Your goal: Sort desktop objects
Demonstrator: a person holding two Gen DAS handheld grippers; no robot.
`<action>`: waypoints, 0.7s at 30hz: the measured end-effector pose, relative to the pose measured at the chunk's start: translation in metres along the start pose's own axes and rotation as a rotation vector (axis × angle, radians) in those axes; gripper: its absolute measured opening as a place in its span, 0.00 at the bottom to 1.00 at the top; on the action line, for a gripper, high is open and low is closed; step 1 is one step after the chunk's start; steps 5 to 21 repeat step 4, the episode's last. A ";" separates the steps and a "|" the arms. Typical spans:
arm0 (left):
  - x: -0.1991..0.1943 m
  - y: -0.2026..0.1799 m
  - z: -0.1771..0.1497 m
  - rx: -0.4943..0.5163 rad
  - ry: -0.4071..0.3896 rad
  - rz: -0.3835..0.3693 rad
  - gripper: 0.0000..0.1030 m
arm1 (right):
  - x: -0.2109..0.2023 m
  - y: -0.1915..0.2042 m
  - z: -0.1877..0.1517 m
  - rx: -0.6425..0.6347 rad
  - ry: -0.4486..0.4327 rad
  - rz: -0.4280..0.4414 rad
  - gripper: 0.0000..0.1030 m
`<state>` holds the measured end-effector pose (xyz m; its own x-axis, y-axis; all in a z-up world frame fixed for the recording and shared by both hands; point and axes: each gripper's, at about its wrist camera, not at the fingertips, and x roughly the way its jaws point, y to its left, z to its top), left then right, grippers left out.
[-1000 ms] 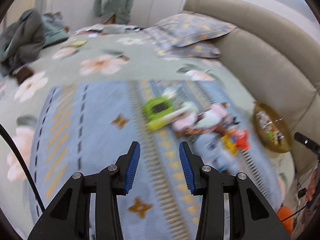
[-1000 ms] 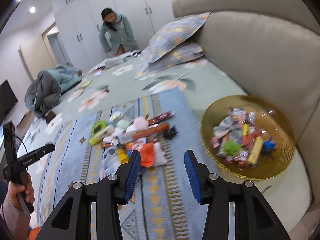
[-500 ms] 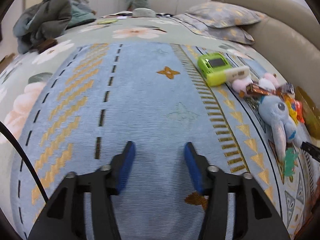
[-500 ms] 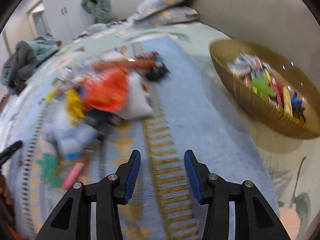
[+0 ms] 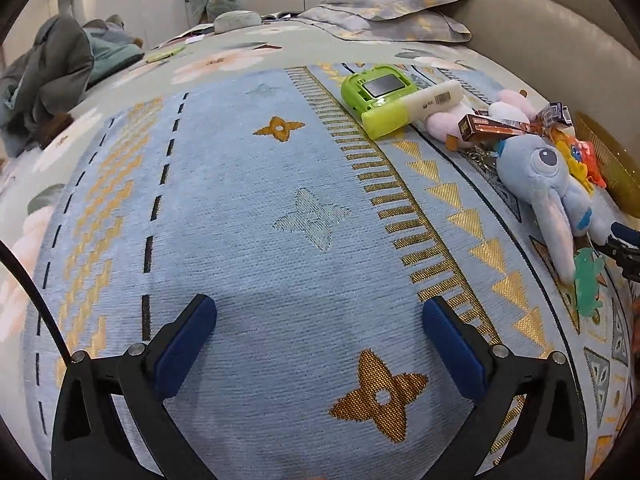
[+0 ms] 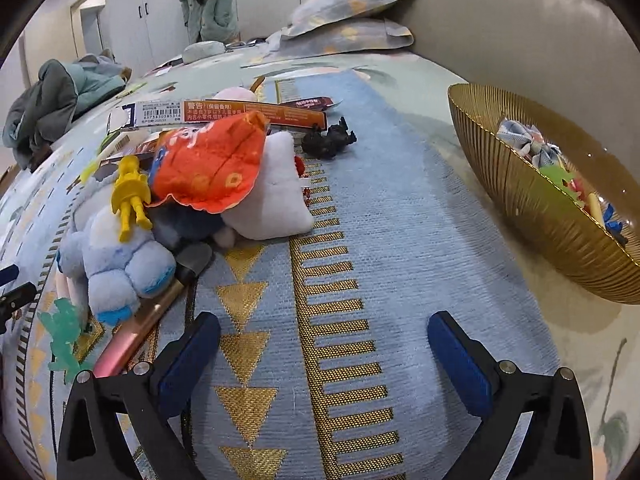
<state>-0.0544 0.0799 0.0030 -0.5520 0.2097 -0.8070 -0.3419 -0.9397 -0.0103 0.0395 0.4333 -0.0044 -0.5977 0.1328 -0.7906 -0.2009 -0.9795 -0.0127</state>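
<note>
A pile of small objects lies on a blue patterned mat [image 5: 280, 208]. In the left wrist view it holds a green gadget [image 5: 378, 88], a yellow-white tube [image 5: 412, 108], a pink plush [image 5: 508, 106] and a blue plush [image 5: 548, 184]. In the right wrist view I see an orange pouch [image 6: 208, 160], a white plush [image 6: 276, 196], a yellow figure [image 6: 130, 196], a black toy [image 6: 328, 140] and the blue plush [image 6: 116, 256]. My left gripper [image 5: 320, 332] is open over bare mat, left of the pile. My right gripper [image 6: 324, 344] is open, low over the mat, between the pile and a gold bowl [image 6: 532, 200].
The gold bowl holds several small items. A beige padded headboard [image 6: 500, 32] runs behind it. Pillows [image 5: 392, 0] lie at the far end of the bed. A heap of clothes [image 5: 52, 76] lies far left. A person [image 6: 208, 4] stands beyond the bed.
Both grippers have dropped low toward the mat and their jaws have opened wider. The left one moved left of the pile; the right one moved toward the pile's near edge.
</note>
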 end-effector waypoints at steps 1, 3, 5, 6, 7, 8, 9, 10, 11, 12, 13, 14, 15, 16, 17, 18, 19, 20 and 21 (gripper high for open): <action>-0.001 -0.002 -0.001 -0.001 -0.004 -0.001 1.00 | 0.000 0.000 0.000 0.000 -0.001 0.000 1.00; -0.001 -0.003 -0.002 -0.005 -0.008 -0.004 1.00 | -0.002 0.001 0.000 -0.002 -0.003 -0.001 1.00; -0.001 0.000 -0.002 -0.010 -0.007 -0.005 1.00 | -0.001 0.001 0.001 -0.003 -0.004 -0.002 1.00; -0.001 0.000 -0.002 -0.010 -0.007 -0.005 1.00 | -0.001 0.001 0.001 -0.003 -0.004 -0.002 1.00; -0.001 0.000 -0.002 -0.010 -0.007 -0.005 1.00 | -0.001 0.001 0.001 -0.003 -0.004 -0.002 1.00; -0.001 0.000 -0.002 -0.010 -0.007 -0.005 1.00 | -0.001 0.001 0.001 -0.003 -0.004 -0.002 1.00; -0.001 0.000 -0.002 -0.010 -0.007 -0.005 1.00 | -0.001 0.001 0.001 -0.003 -0.004 -0.002 1.00; -0.001 0.000 -0.002 -0.010 -0.007 -0.005 1.00 | -0.001 0.001 0.001 -0.003 -0.004 -0.002 1.00; -0.001 0.000 -0.002 -0.010 -0.007 -0.005 1.00 | -0.001 0.001 0.001 -0.003 -0.004 -0.002 1.00; -0.001 0.000 -0.002 -0.010 -0.007 -0.005 1.00 | -0.001 0.001 0.001 -0.003 -0.004 -0.002 1.00; -0.001 0.000 -0.002 -0.010 -0.007 -0.005 1.00 | -0.001 0.001 0.001 -0.003 -0.004 -0.002 1.00; -0.001 0.000 -0.002 -0.010 -0.007 -0.005 1.00 | -0.001 0.001 0.001 -0.003 -0.004 -0.002 1.00; -0.001 0.000 -0.002 -0.010 -0.007 -0.005 1.00 | -0.001 0.001 0.001 -0.003 -0.004 -0.002 1.00; -0.001 0.000 -0.002 -0.010 -0.007 -0.005 1.00 | -0.001 0.001 0.001 -0.003 -0.004 -0.002 1.00; -0.001 0.000 -0.002 -0.010 -0.007 -0.005 1.00 | -0.001 0.001 0.001 -0.003 -0.004 -0.002 1.00; -0.001 0.000 -0.002 -0.010 -0.007 -0.005 1.00 | -0.001 0.001 0.001 -0.003 -0.004 -0.002 1.00; -0.001 0.000 -0.002 -0.010 -0.007 -0.005 1.00 | -0.001 0.001 0.001 -0.003 -0.004 -0.002 1.00; -0.001 0.000 -0.002 -0.010 -0.007 -0.005 1.00 | -0.001 0.001 0.001 -0.003 -0.004 -0.002 1.00; -0.001 0.000 -0.002 -0.010 -0.007 -0.005 1.00 | -0.001 0.001 0.001 -0.003 -0.004 -0.002 1.00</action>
